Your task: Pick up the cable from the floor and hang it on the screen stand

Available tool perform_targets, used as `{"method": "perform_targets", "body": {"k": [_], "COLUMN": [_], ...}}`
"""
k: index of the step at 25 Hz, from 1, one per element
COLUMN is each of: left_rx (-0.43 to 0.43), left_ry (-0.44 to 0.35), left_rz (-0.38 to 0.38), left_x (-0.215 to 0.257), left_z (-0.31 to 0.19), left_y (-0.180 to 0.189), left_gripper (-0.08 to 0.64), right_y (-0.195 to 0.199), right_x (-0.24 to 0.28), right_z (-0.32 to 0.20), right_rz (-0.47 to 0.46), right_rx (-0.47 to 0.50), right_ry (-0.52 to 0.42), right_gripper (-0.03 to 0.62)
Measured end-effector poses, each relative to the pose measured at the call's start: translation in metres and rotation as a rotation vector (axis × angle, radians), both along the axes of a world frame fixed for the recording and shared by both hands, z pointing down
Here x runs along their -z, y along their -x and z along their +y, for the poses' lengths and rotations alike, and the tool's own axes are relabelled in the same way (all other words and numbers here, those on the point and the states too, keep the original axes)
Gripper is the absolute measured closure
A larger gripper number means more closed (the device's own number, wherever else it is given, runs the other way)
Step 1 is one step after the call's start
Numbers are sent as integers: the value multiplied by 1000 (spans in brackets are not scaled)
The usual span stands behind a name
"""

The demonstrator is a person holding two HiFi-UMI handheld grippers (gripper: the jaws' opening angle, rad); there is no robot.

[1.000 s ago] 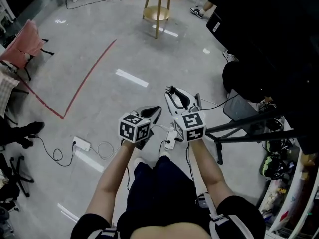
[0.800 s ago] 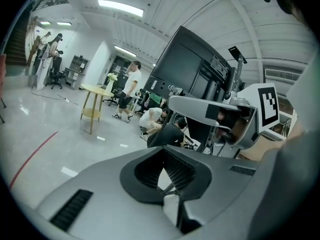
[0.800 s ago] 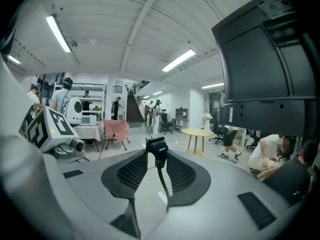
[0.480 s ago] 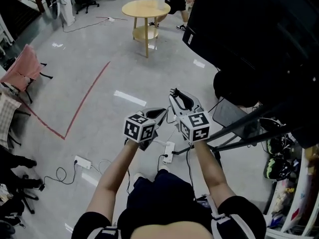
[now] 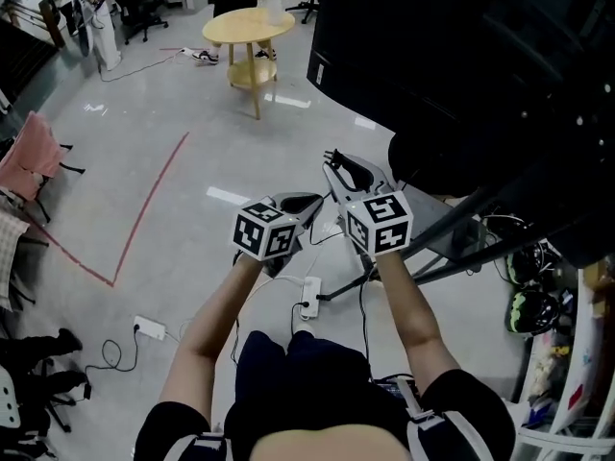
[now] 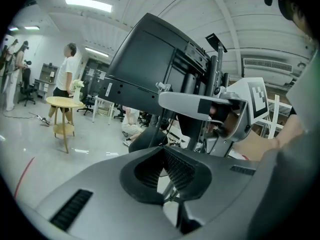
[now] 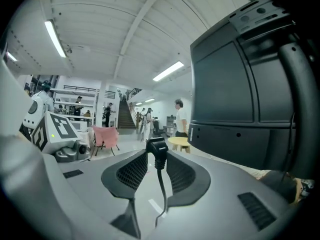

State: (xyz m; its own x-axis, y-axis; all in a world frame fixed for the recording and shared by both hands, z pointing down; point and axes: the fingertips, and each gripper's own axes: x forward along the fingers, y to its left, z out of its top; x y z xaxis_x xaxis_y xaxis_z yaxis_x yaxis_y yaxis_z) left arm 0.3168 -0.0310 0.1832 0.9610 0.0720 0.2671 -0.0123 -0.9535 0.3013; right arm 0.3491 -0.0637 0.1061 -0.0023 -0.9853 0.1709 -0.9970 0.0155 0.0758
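Just beside the screen stand (image 6: 215, 84), the cable's (image 7: 163, 193) black plug (image 7: 156, 148) is pinched by the right gripper (image 7: 156, 156) — the left gripper (image 6: 162, 153) is clamped shut on a thinner stretch.

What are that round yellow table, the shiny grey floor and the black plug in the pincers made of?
The round yellow table is probably pale wood, matt, with an even warm tone. The shiny grey floor is likely polished concrete or resin, since it mirrors the ceiling lights. The black plug looks like moulded plastic, smooth with a slight sheen.
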Motion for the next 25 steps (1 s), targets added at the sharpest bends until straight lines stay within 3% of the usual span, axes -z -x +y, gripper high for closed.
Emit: {"method": "perform_targets", "body": {"k": [15, 25], "left_rx": [-172, -382], "left_ry": [-29, -89], "left_rz": [61, 106], "left_x": [43, 86], "left_z": [2, -13], "left_y": [-81, -124], "left_gripper": [552, 552], "right_y": [-78, -118], "right_x": [58, 127], "right_z": [-4, -24], "right_rz": [84, 95], "right_rx": [-110, -238], "right_ry": [-36, -111], "right_gripper": [457, 457]}}
